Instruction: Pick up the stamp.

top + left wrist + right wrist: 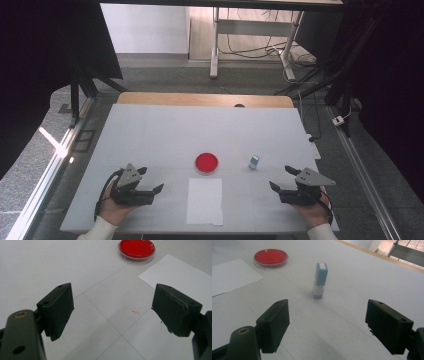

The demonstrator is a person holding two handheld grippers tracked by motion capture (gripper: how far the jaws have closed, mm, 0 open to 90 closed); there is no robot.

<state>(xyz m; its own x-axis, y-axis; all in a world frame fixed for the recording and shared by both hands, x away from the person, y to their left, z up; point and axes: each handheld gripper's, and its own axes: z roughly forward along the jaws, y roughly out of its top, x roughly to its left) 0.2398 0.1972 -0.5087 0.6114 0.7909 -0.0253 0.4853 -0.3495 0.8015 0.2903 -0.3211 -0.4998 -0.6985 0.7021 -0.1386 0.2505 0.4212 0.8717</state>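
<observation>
A round red dish [206, 162] [136, 248] [271, 257] lies on the white table [160, 135], just beyond a white sheet of paper [205, 201] [180, 277] [229, 276]. To its right stands a small blue and white stamp-like block [254, 162] [320, 280], upright. My left gripper [151, 180] [112, 312] rests near the front left, jaws open and empty, aimed toward the dish. Held at the front right, my right gripper [281, 178] [327, 325] is open and empty, pointing at the block, which sits well ahead of its jaws.
The table's wooden far edge [205, 99] borders a grey floor with a metal desk frame [215, 45] and cables behind. Dark curtains [45, 45] and black stands flank both sides. A metal rail [45, 175] runs along the left edge.
</observation>
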